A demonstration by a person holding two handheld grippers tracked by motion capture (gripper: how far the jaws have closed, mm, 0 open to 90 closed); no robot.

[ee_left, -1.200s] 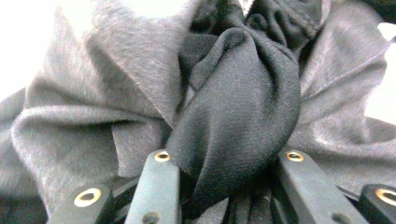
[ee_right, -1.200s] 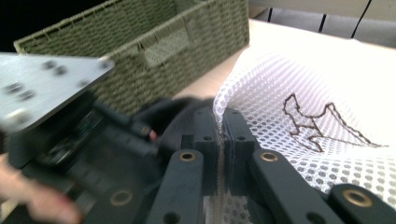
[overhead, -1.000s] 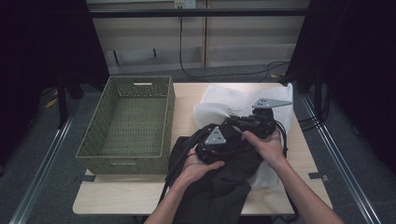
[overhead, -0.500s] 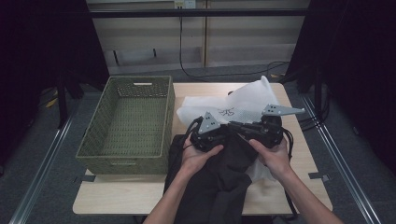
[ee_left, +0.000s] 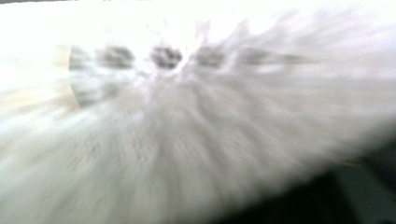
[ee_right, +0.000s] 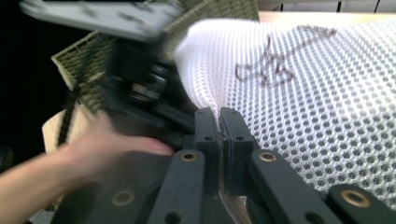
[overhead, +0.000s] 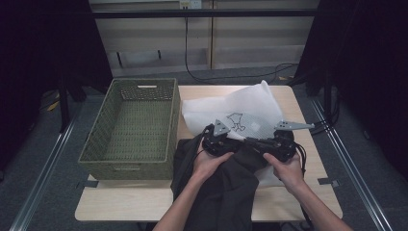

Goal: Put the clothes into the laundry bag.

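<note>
A white mesh bag (overhead: 240, 108) with a dark cord printed or lying on it sits at the back of the table, one corner held up. A dark garment (overhead: 226, 187) lies in front of it and hangs over the near edge. My right gripper (overhead: 253, 144) points left, and in its own view the jaws (ee_right: 218, 123) are pressed together on the edge of the mesh bag (ee_right: 303, 93). My left gripper (overhead: 227, 139) is beside it against the bag. Its jaws have just been opening. Its own view is a blur of white mesh (ee_left: 187, 140), so whether anything is between them is hidden.
A green woven basket (overhead: 126, 169) stands on the left half of the table, close to the garment. The table's far right corner (overhead: 288, 96) is bare wood. Black cables trail from both grippers.
The left gripper has moved back toward the white bag. The right gripper has come down and nearer. The bag's lifted corner rose and then sank a little.
</note>
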